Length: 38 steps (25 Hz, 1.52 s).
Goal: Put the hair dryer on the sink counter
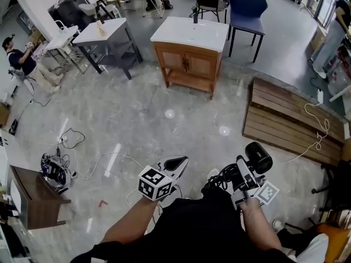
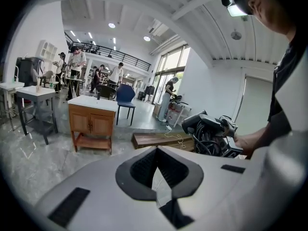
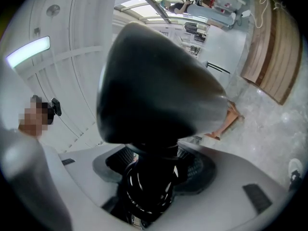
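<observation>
hair dryer (image 1: 258, 156): black, off the ground, low in the head view just in front of the person; barrel points up and away, and its body fills most of the right gripper view
cord (image 1: 219, 179): black, bunched and looped round the handle, hangs beside the gripper
right gripper (image 1: 244, 177): clamped on the dryer's handle, pads on both sides of it with cord wraps in between; jaws stand wide because the handle is thick
left gripper (image 1: 174, 166): jaws together, nothing between them, just left of the right one; not touching the dryer
sink counter (image 1: 189, 34): wooden vanity with a white top, far side of the room in the head view, well apart from the dryer
faucet (image 1: 194, 15): dark, at the back edge of the top; the rest of the white surface looks bare, so there is room to set down
floor between: open grey marble, a few loose cables off to the left, none on the straight line to the vanity
slatted wood platform (image 1: 285, 119): lies on the floor, right of the path, white cable (image 1: 318, 130) on it
blue chair (image 1: 247, 4): behind the vanity, to its right
grey table (image 1: 101, 32): left of the vanity
bystander (image 1: 22, 59): far left, clear of the route
done: pick-up looks finished, dryer secured in one gripper
left: carry across the floor to the vanity, lower the dryer onto the white top clear of the faucet, open the jaws, back off
progress guess: early to middle, placement not begun
watch: loose cord could snag or drag on the counter edge
</observation>
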### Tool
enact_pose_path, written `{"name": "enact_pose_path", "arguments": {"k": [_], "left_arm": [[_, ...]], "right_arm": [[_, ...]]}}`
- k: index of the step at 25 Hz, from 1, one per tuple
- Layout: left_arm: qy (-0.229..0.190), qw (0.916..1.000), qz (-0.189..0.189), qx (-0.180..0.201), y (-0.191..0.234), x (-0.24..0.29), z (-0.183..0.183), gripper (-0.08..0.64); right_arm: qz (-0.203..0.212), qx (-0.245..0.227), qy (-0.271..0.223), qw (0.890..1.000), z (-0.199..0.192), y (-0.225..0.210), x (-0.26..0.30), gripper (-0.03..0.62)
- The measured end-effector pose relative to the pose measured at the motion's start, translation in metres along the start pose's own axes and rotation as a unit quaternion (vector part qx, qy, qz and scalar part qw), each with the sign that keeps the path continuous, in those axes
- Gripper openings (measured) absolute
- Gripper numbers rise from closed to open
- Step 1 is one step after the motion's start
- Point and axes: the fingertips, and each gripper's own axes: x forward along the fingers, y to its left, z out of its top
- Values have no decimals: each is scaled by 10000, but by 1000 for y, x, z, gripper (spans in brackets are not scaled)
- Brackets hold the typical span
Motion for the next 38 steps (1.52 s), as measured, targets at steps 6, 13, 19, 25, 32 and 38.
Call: {"name": "enact_pose_path", "arguments": {"k": [6, 13, 19, 25, 32, 38], "left_arm": [[-51, 9998, 140, 128, 28, 49, 47, 0], [-134, 9992, 312, 203, 48, 105, 103, 0], [-173, 9985, 489, 167, 60, 142, 121, 0], [135, 9980, 611, -61, 68, 157, 107, 0], [165, 9986, 489, -64, 81, 186, 120, 0], [139, 9995, 290, -33, 109, 215, 137, 0]], "right_arm": [[201, -42, -4, 9998, 58, -26, 45, 245], [384, -112, 39, 9992, 124, -44, 77, 245], [410, -120, 158, 9990, 161, -76, 94, 245], [396, 28, 209, 9990, 177, -94, 103, 245], [217, 118, 232, 9994, 187, -117, 113, 245], [60, 12, 71, 10000, 206, -133, 132, 245]]}}
